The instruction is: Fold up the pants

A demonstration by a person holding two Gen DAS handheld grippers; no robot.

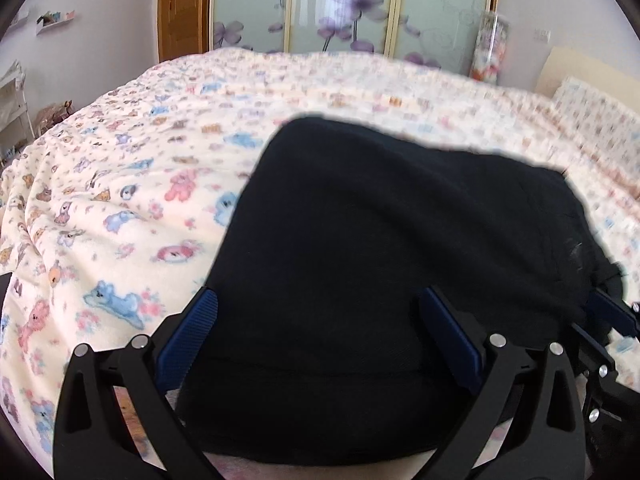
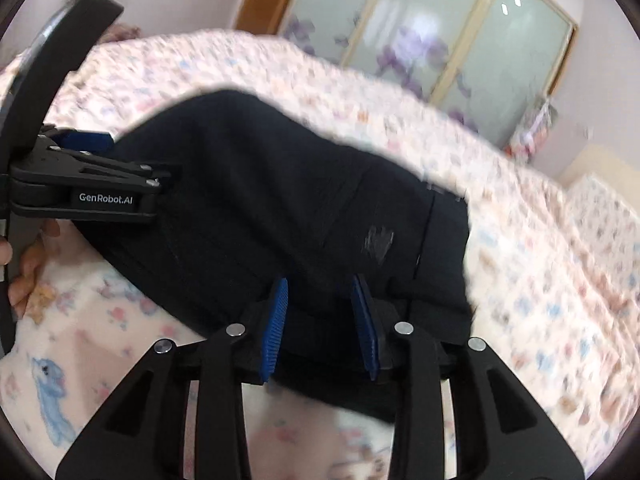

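Black pants [image 1: 380, 248] lie folded in a wide bundle on the bed; they also show in the right wrist view [image 2: 280, 200]. My left gripper [image 1: 320, 312] is open, its blue pads wide apart over the near edge of the pants. My right gripper [image 2: 320, 300] is open, its blue pads a hand's width apart at the near edge of the pants, with cloth lying between them. The right gripper shows at the right edge of the left wrist view [image 1: 608, 316], and the left gripper at the left of the right wrist view [image 2: 100, 168].
The bed is covered by a cream blanket [image 1: 120, 208] printed with small animals. A wardrobe with flowered glass doors [image 1: 352, 8] stands behind the bed, a wooden door [image 1: 180, 8] to its left. A pillow [image 1: 600, 108] lies at the far right.
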